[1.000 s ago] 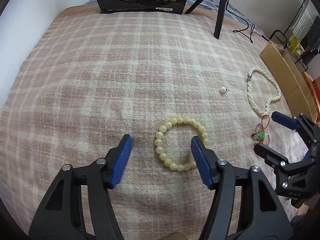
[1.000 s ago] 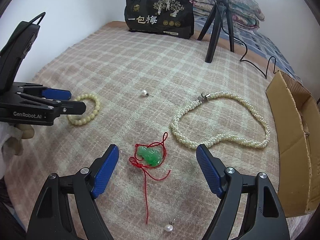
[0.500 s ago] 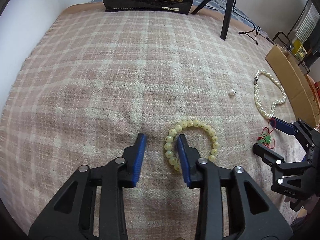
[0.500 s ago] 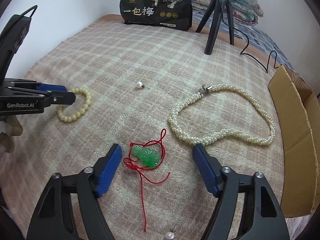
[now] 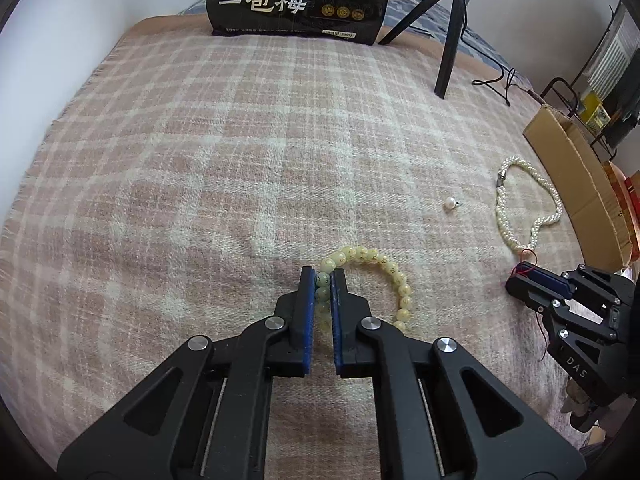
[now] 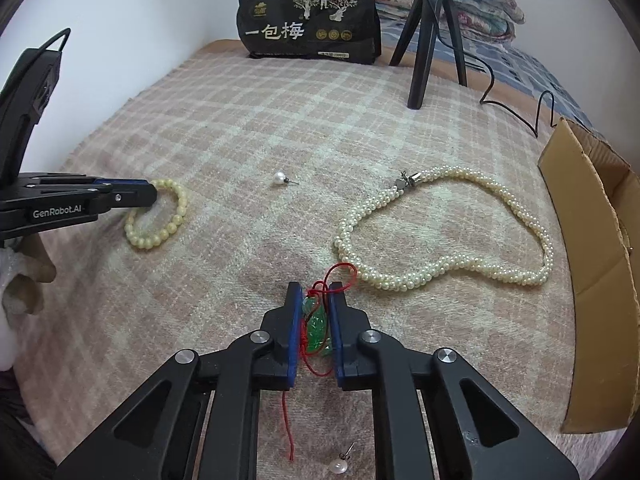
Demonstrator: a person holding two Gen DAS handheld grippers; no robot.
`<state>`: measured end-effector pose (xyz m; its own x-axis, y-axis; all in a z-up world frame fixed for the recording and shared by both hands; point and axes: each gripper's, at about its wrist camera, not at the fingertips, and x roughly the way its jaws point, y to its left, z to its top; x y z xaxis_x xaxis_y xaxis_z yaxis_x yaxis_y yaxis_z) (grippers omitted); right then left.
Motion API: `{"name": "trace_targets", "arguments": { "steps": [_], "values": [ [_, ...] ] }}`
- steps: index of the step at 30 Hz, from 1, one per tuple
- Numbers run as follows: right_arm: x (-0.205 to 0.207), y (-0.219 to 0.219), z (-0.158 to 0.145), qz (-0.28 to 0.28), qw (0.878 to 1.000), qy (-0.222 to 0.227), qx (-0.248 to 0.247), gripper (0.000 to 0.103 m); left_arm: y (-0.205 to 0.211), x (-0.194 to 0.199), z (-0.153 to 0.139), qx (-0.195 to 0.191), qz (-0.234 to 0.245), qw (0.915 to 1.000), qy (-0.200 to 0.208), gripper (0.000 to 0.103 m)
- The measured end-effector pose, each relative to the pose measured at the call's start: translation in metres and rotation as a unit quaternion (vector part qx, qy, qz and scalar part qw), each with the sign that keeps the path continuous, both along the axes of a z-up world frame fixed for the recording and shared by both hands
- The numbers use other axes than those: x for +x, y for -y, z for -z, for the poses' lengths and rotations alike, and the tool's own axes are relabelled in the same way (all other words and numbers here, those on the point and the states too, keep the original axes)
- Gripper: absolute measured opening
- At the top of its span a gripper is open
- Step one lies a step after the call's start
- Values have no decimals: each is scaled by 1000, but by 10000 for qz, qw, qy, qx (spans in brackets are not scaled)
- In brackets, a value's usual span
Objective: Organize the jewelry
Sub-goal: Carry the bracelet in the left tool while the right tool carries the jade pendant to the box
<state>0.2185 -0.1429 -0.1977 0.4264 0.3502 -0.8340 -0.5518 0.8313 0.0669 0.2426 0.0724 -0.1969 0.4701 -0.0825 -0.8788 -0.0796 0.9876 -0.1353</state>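
My left gripper (image 5: 323, 282) has its blue pads pressed onto the nine o'clock side of the pale yellow beaded bracelet (image 5: 382, 268), two or three beads caught between them. The rest of the ring curves away toward three o'clock, flat on the pink and cream plaid blanket (image 5: 224, 152). In the right wrist view that gripper (image 6: 150, 196) enters from nine o'clock and the bracelet (image 6: 160, 236) lies as an oval with its long axis running from seven o'clock to one o'clock.

My right gripper (image 6: 316, 296) is closing its jaws, and the green carved pendant on a red cord (image 6: 318, 324) is pinched between the pads. The pendant's long axis runs along the fingers, toward twelve o'clock. One red loop sticks out past the fingertips and a loose tail trails back toward six o'clock.

At two o'clock from the pendant lies the twisted white pearl necklace (image 6: 448, 272), long axis roughly nine to three, its metal clasp at the upper left end. A single pearl stud earring (image 6: 280, 179) lies near eleven o'clock, pin pointing to three o'clock; a second pearl stud (image 6: 339, 467) lies at six o'clock, under the gripper. A brown cardboard box (image 6: 592, 280) stands at three o'clock, a black printed bag (image 6: 308, 28) and a black tripod (image 6: 424, 40) at twelve.
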Motion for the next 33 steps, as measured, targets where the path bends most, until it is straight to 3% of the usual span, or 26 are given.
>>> {"name": "trace_targets", "arguments": {
  "steps": [16,33],
  "values": [
    [-8,17,-22,77,9995,158,266,6,12,-15,-34,68,166,9987,487,5],
    [-17,53,-71,309,9949,550,788,6,27,-27,-77,-129,294,9944,1010,5]
  ]
}}
